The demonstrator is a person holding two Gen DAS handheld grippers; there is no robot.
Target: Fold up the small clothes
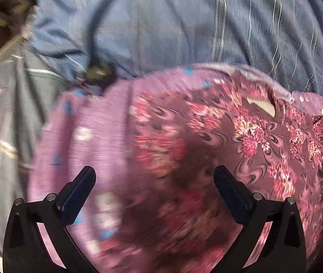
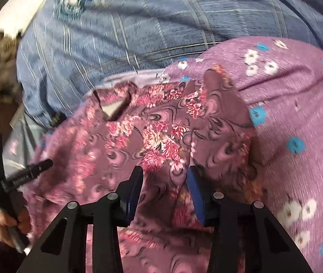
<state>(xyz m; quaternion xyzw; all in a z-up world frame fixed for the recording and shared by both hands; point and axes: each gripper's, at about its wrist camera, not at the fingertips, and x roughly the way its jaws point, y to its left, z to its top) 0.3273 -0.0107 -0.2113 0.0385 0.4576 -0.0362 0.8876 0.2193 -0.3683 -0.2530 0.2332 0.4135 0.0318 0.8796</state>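
the floral garment (image 2: 157,132) is light and limp; best pinched at a hem. left gripper (image 1: 154,182) gapes, holding nothing; right gripper (image 2: 165,182) half-closed, its grip unclear.

Bare blue bedsheet (image 1: 161,27) beyond rumpled floral garment (image 1: 207,136)

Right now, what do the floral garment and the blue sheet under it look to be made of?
Floral garment: thin printed woven cloth, slightly smooth, judging by its soft folds; fibre unclear. Blue sheet: matte woven cotton-like cloth with pale stripes, creased.
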